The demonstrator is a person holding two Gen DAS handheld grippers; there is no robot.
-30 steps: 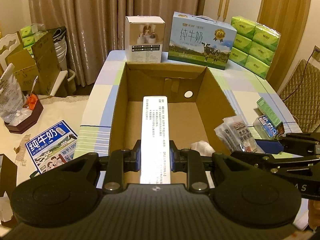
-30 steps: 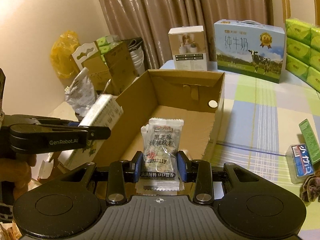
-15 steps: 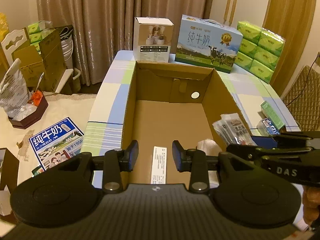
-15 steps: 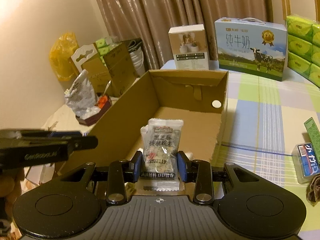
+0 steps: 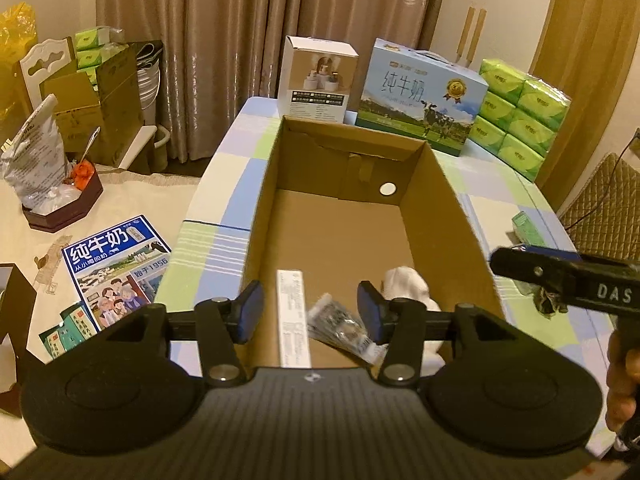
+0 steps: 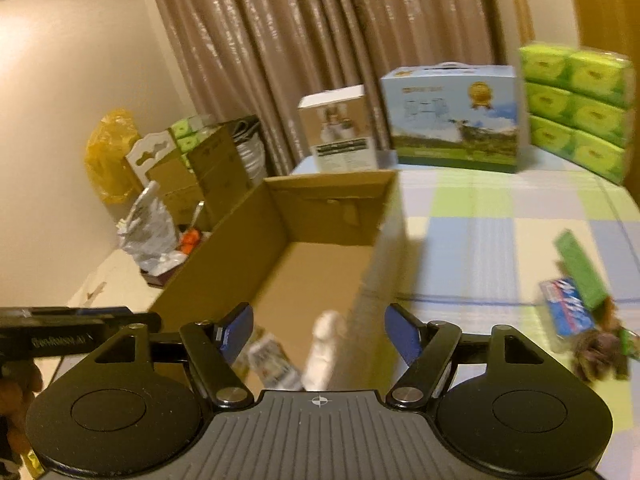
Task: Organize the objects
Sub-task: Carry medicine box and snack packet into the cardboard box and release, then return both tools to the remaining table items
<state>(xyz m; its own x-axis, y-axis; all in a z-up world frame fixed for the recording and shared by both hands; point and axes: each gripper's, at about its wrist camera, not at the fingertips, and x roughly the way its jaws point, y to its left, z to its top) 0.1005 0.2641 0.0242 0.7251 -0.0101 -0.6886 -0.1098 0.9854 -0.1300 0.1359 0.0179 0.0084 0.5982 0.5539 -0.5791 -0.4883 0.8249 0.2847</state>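
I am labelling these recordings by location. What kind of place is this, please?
Most likely a room in a home: a table with a checked cloth, long curtains behind it, and household stock such as a milk carton and tissue packs.

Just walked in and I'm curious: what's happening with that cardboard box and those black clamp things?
Someone is tidying loose items into the cardboard box using two handheld grippers. Both the left gripper and right gripper are open and hold nothing. A long white box, a snack packet and something white lie inside.

Checked-cloth table [image 5: 224, 240] under cardboard box [image 5: 448, 200], milk carton [image 5: 420, 108], green tissue packs [image 5: 520, 116].
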